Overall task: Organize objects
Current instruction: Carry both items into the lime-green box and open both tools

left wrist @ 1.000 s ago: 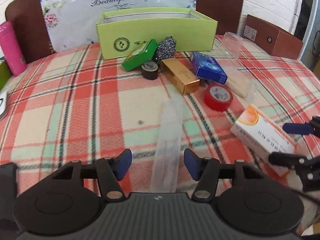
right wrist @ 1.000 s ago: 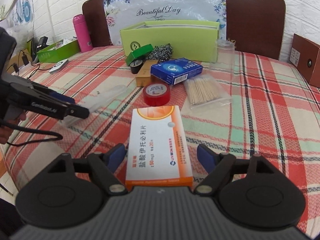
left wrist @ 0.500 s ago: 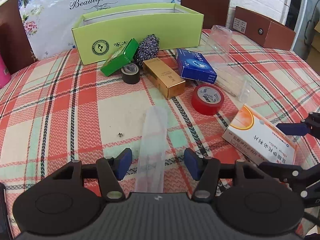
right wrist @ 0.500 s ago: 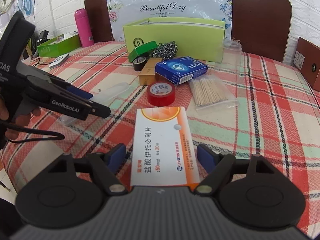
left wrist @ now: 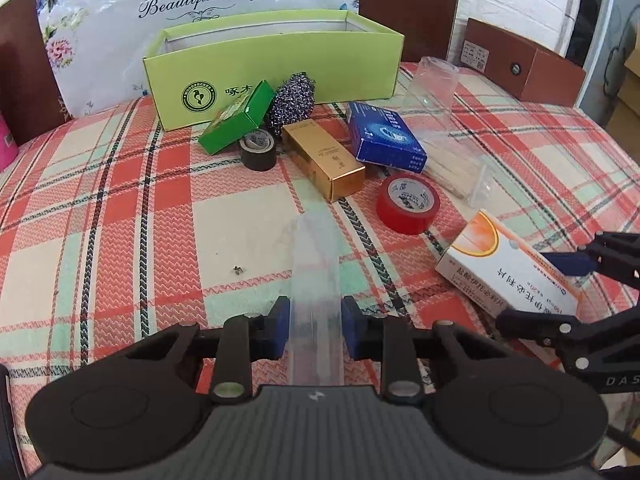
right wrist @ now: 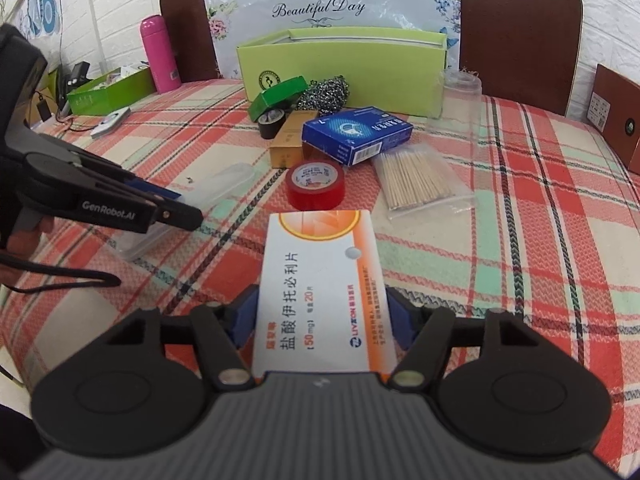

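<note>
A long clear plastic case (left wrist: 316, 264) lies on the plaid tablecloth (left wrist: 120, 200). Its near end sits between the blue pads of my left gripper (left wrist: 316, 324), whose jaws are closing and touch both sides of it. My right gripper (right wrist: 322, 320) is closing too, with its pads against the two long sides of a white and orange medicine box (right wrist: 320, 264). In the right wrist view my left gripper (right wrist: 186, 206) reaches in from the left over the clear case (right wrist: 228, 180). The open lime green box (left wrist: 272, 64) stands at the back.
In front of the lime box lie a small green carton (left wrist: 236, 118), black tape (left wrist: 258, 148), a metal scrubber (left wrist: 292, 100), a gold box (left wrist: 324, 156), a blue box (left wrist: 384, 136), red tape (left wrist: 408, 202) and a toothpick bag (right wrist: 416, 178). A clear cup (left wrist: 432, 88) and a brown box (left wrist: 520, 68) stand at the right.
Both grippers' jaws have narrowed: the left onto the clear case, the right onto the medicine box. Neither hand has shifted much.
</note>
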